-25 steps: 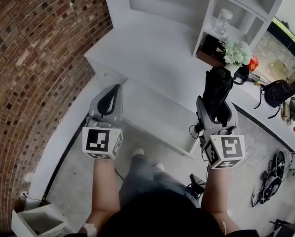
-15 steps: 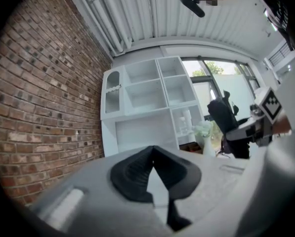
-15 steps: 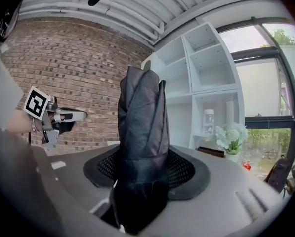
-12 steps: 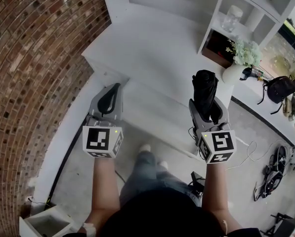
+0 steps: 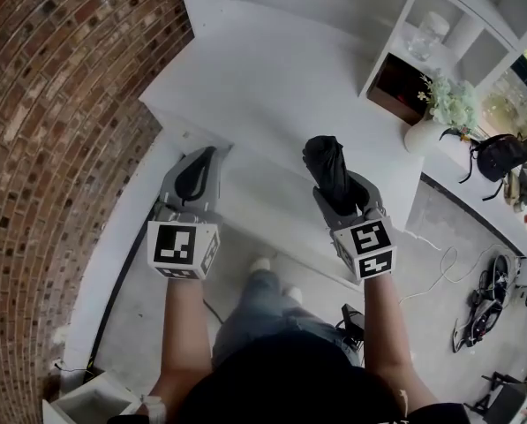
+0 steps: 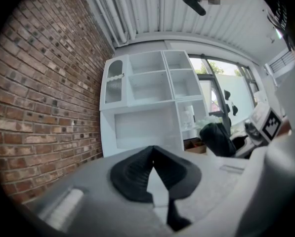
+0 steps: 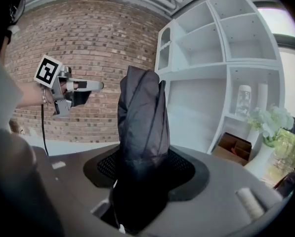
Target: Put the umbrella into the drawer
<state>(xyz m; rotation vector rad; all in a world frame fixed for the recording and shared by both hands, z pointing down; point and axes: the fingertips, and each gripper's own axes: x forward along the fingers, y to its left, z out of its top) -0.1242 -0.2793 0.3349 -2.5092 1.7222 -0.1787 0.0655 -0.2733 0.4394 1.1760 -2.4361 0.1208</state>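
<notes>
Clamped in the right gripper's (image 5: 337, 191) jaws on the folded black umbrella (image 5: 326, 161), with its long axis running out past the tips over the bench's (image 5: 272, 87) front edge. Pressed together on nothing at the left gripper (image 5: 198, 171), beside that same edge. Likely bound below that edge for a drawer not clearly made out.

Both forearms reach up from the frame's bottom edge. The left hand-held gripper (image 5: 208, 154), centre-left, has its jaw tips together. The right hand-held gripper (image 5: 342, 189), centre-right, clamps the umbrella (image 5: 326, 159).
</notes>
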